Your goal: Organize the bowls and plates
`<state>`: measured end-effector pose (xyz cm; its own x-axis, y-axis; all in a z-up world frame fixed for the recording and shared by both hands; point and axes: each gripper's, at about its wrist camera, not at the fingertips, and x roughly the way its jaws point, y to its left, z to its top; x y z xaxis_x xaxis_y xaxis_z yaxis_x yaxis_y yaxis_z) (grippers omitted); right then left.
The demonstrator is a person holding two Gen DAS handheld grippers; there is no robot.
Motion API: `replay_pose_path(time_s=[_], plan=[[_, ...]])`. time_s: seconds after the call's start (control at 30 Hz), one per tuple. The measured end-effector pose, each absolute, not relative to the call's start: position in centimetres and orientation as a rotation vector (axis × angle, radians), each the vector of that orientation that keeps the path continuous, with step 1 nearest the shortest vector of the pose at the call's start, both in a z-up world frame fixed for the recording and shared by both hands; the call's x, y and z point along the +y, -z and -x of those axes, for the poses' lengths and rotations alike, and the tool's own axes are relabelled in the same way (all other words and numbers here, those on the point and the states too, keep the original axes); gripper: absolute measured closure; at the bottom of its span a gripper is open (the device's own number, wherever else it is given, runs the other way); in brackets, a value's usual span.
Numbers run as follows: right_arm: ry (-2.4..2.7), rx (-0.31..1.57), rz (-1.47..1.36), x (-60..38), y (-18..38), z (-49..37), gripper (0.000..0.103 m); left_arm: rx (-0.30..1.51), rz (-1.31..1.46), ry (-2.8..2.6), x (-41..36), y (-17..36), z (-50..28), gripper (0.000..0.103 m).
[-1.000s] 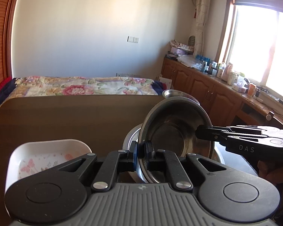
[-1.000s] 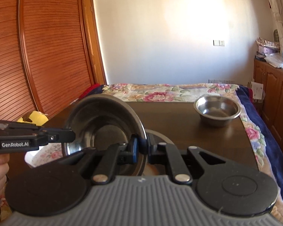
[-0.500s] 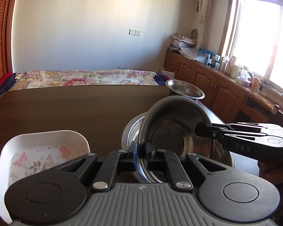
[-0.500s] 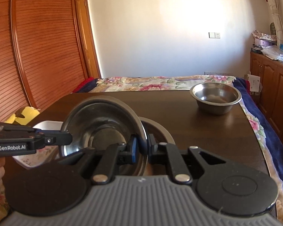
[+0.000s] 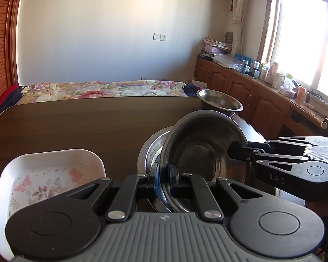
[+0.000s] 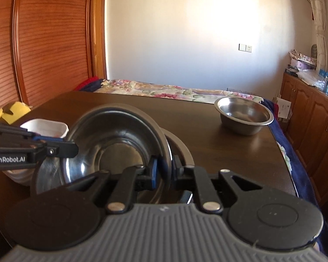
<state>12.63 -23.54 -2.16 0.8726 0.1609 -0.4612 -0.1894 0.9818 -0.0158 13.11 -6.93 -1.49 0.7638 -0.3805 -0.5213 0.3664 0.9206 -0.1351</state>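
Observation:
Both grippers hold one steel bowl (image 5: 204, 150) by opposite rims, low over a second steel bowl (image 5: 152, 150) on the dark table (image 5: 87, 126). My left gripper (image 5: 164, 174) is shut on the near rim; my right gripper (image 5: 231, 150) clamps the right rim. In the right wrist view my right gripper (image 6: 164, 168) is shut on the held bowl (image 6: 111, 144), the left gripper (image 6: 74, 149) on its left rim, the lower bowl's rim (image 6: 181, 146) behind. A white floral dish (image 5: 48, 174) lies at left. A third steel bowl (image 6: 243, 114) stands far right.
A flowered bed (image 5: 102, 88) lies past the table's far edge. Wooden cabinets (image 5: 258, 100) with bottles run along the right under the window. A wooden sliding door (image 6: 39, 43) is at left, with a yellow object (image 6: 13, 111) near the table's left edge.
Both grippers have lowered the held bowl towards the table and tilted it flatter, down onto the bowl beneath. The white dish and far bowl have not moved.

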Motion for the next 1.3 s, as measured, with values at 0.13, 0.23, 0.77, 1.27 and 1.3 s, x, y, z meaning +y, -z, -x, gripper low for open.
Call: replay_pose_path(time_s=[0.13, 0.23, 0.77, 1.27, 1.3], plan=[[-0.18, 0.486, 0.092, -23.2, 1.8, -12.7, 0.088, 0.56, 0.037, 0.394, -6.6, 1.4, -12.8, 0.093], [-0.19, 0.505, 0.1, -23.4, 1.7, -13.0, 0.09, 0.546, 0.047, 0.382, -6.2, 1.0, -12.7, 0.093], [-0.179, 0.49, 0.106, -23.3, 1.5, -13.0, 0.091, 0.518, 0.018, 0.364, -6.2, 0.8, -12.1, 0.093], [-0.115, 0.365, -0.041, -26.6, 1.8, -12.7, 0.091, 0.49, -0.024, 0.347, -6.8, 0.4, -12.4, 0.093], [-0.116, 0.362, -0.045, -26.9, 1.8, -12.8, 0.09, 0.487, -0.027, 0.349, -6.9, 0.5, -12.4, 0.093]])
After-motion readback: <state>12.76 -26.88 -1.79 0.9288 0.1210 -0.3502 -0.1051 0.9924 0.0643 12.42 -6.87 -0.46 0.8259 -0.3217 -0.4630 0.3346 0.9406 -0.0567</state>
